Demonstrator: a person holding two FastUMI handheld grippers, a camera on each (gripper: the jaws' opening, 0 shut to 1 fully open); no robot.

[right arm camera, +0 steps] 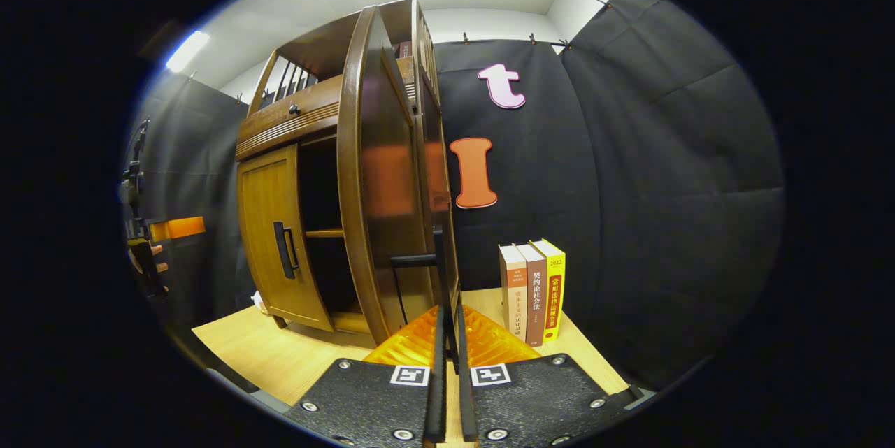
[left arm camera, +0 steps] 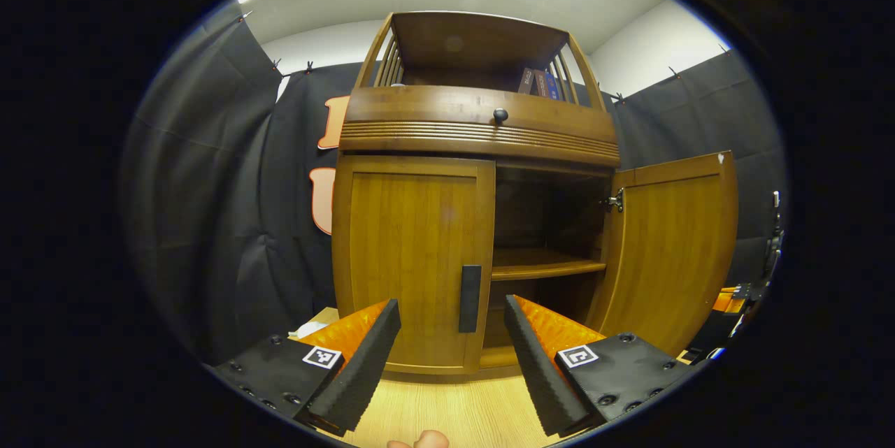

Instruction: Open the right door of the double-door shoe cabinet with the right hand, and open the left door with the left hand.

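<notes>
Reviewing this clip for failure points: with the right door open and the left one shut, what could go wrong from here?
The left gripper is open with the left door's handle between its fingers but apparently ahead of them; closing early could miss it. The right gripper looks clamped on the right door's handle; pulling further could strain the hinge or swing the right door toward the books.

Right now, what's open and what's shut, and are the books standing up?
Right door: swung open.
Left door: shut.
Drawer: pushed in.
Left gripper: open, short of the left door's handle.
Right gripper: shut on the right door's handle.
Books: three, upright, side by side on the table.
</notes>
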